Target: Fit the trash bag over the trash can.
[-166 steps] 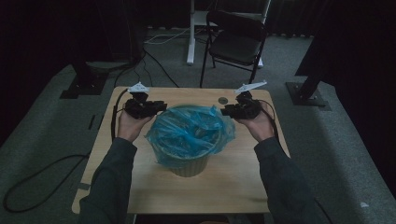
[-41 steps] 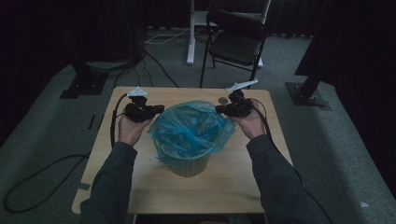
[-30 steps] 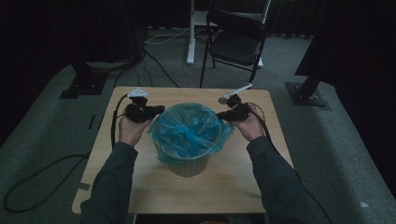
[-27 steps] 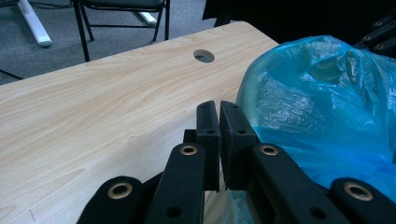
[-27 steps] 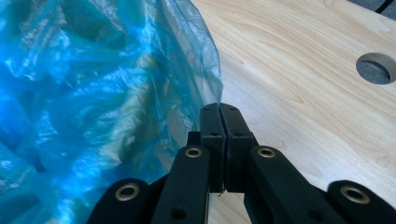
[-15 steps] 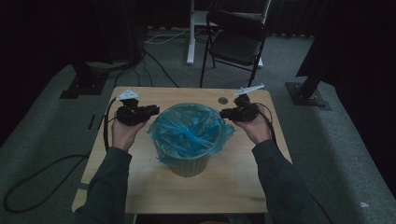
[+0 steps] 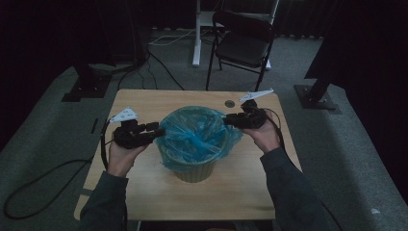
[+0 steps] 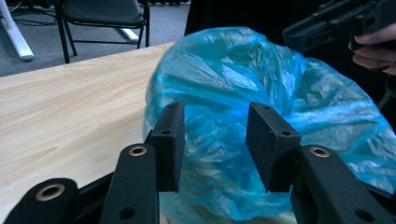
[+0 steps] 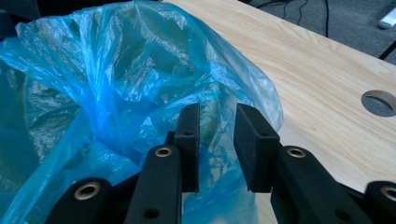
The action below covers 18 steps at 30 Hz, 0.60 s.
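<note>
Thin blue plastic bag (image 7: pixel 195 137) lines a round beige bin (image 7: pixel 195 169) standing mid-table on the light wooden table (image 7: pixel 159 192), its rim folded out over the bin's edge. Left gripper (image 7: pixel 153 132) sits at the bag's left edge, jaws just been opening, now moderately apart; the left gripper view shows bag film behind the gap, nothing pinched. Right gripper (image 7: pixel 228 119) is at the bag's far-right rim, jaws also just been opening, gap narrower, no film clamped. Round cable hole (image 7: pixel 230 103) lies just beyond it.
</note>
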{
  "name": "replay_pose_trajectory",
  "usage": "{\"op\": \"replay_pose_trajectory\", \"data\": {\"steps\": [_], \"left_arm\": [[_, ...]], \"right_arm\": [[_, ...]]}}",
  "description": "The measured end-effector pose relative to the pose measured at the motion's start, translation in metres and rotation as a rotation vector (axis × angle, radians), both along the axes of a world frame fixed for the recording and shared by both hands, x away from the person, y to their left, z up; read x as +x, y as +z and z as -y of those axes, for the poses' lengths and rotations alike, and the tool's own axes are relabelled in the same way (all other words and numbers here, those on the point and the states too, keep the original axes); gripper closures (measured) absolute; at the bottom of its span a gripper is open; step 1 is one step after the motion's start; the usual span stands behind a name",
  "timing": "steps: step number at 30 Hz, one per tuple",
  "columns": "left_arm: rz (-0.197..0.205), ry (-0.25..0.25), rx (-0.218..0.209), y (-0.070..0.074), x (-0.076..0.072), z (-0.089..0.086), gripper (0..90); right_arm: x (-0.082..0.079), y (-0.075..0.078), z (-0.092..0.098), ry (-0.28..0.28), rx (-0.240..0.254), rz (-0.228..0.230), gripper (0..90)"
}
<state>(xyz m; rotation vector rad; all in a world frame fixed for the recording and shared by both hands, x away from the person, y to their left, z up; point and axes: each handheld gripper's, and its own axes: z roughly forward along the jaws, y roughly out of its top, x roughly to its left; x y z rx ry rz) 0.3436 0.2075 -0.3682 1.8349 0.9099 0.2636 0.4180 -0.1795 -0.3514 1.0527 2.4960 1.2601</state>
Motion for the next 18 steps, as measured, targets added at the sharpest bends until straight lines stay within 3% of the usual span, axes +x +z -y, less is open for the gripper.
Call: {"op": "replay_pose_trajectory", "data": {"steps": [7,13,16,18], "left_arm": [[-0.024,-0.013,0.01,-0.007,-0.022,-0.004,55.2],[-0.053,-0.039,-0.017,-0.013,-0.034,-0.01,54.4],[-0.079,-0.052,-0.046,-0.018,-0.037,-0.014,54.4],[-0.091,-0.068,-0.042,-0.022,-0.037,-0.014,54.9]], "right_arm": [[-0.004,0.001,0.0,0.018,-0.007,-0.007,71.2],[-0.005,0.001,0.001,0.029,0.0,-0.021,73.7],[-0.006,0.001,0.001,0.04,0.001,-0.025,77.9],[-0.006,0.001,0.001,0.049,0.008,-0.032,81.8]]}}
